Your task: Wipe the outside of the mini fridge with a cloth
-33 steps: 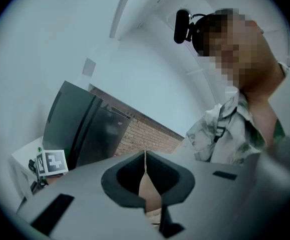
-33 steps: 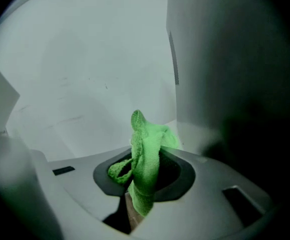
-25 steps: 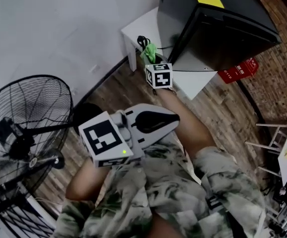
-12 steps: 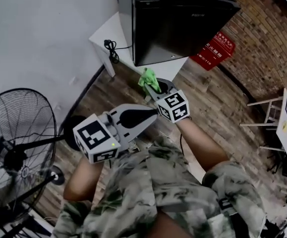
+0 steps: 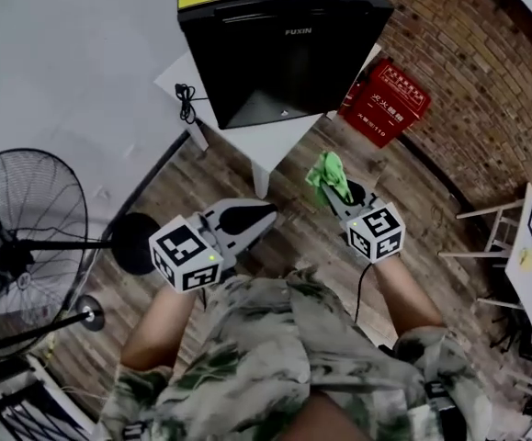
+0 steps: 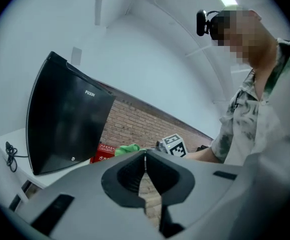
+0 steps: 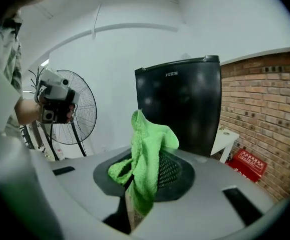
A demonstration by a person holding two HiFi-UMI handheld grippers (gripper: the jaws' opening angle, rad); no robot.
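The person is holding both grippers out in front of the body, above a wooden floor [image 5: 313, 239]. The right gripper [image 5: 337, 191] is pinching a green cloth [image 5: 328, 173] between its jaws; in the right gripper view the cloth is bunching up above the closed jaws and hanging down between them. The left gripper [image 5: 267, 217] is holding nothing, and in the left gripper view its jaws are pressing together with only a thin seam showing between them. The black mini fridge [image 5: 279, 44] is standing on a low white table [image 5: 267, 143] against the white wall, with its door shut and facing the person. The cloth is hanging in the air well apart from the fridge, out in front of the table's near corner, touching neither of them. A black power cord [image 5: 186, 101] is lying coiled on the table to the left of the fridge. A red box [image 5: 385, 104] is sitting on the floor by the brick wall [image 5: 472, 81], just right of the table. A black standing fan [image 5: 27, 237] is standing at the person's left.
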